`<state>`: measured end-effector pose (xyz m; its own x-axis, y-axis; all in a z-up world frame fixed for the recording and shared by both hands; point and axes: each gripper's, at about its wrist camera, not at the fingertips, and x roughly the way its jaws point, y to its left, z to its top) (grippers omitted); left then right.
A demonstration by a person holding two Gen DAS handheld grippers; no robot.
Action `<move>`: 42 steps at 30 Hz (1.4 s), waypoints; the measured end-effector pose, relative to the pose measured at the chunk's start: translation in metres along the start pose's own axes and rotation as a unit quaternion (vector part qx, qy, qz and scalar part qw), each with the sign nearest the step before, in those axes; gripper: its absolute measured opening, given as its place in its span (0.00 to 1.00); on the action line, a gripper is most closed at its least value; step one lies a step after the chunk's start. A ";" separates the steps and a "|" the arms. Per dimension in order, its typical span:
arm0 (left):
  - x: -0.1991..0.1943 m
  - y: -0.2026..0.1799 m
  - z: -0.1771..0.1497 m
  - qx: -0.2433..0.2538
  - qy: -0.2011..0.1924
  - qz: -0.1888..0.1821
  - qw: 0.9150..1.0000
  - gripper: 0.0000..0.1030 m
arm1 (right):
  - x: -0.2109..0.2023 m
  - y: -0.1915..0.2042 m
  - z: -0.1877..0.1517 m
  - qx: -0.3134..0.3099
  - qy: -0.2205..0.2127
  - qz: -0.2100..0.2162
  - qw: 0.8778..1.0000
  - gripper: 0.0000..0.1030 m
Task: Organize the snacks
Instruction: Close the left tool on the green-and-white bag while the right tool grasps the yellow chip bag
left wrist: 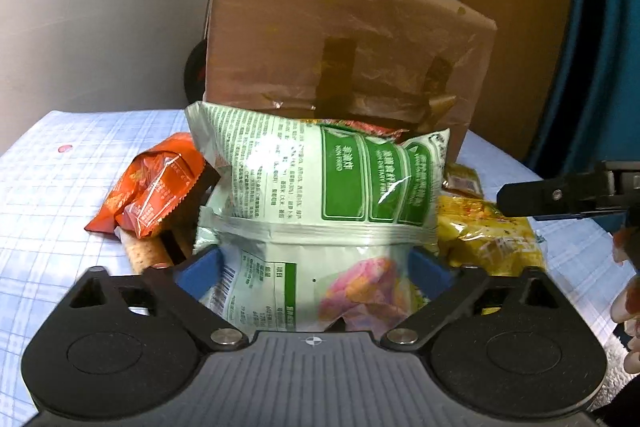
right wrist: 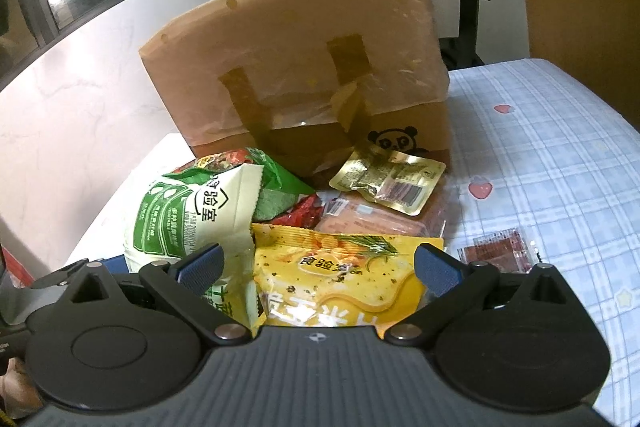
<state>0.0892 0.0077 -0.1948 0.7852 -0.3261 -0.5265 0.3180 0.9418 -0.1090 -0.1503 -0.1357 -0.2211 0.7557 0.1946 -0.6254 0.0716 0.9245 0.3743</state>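
Left gripper point(left wrist: 316, 267) spread wide around the pale-green crinkly snack bag point(left wrist: 320, 187); right gripper point(right wrist: 316, 263) wide over the yellow foil chip bag point(right wrist: 336, 283), lining up grabs.

We find the snack bag point(left wrist: 316, 187) before the cardboard box point(left wrist: 344, 39), a packet point(left wrist: 152, 195) left of it, another bag point(left wrist: 488, 235) right, all on the table point(left wrist: 60, 187).

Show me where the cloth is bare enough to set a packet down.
Bare cloth lies right of the cardboard box, beyond the small red packet. More cloth lies left of the orange packet. In front of the box it is crowded: green bag, yellow bag and gold packet overlap.
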 end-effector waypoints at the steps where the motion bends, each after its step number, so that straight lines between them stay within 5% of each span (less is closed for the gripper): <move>1: -0.002 0.000 0.000 0.001 -0.001 -0.001 1.000 0.85 | -0.001 -0.001 0.000 0.002 -0.001 0.000 1.000 1.00; 6: -0.018 0.005 -0.001 -0.016 -0.017 -0.004 1.000 0.76 | -0.002 -0.003 0.002 0.006 -0.006 -0.001 1.000 1.00; 29: -0.061 0.003 0.001 -0.044 -0.092 0.030 0.994 0.77 | -0.006 -0.002 -0.015 -0.024 0.019 -0.018 0.999 0.99; 33: -0.064 0.002 -0.001 -0.042 -0.095 0.028 0.994 0.77 | 0.010 0.005 -0.019 -0.035 0.042 -0.027 0.998 0.87; 42: -0.067 0.004 -0.003 -0.041 -0.102 0.029 0.993 0.77 | 0.007 0.000 -0.019 -0.018 0.025 -0.011 0.999 0.76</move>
<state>0.0363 0.0331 -0.1624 0.8952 -0.2729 -0.3523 0.2311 0.9602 -0.1565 -0.1577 -0.1276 -0.2385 0.7212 0.1900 -0.6661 0.0626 0.9398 0.3359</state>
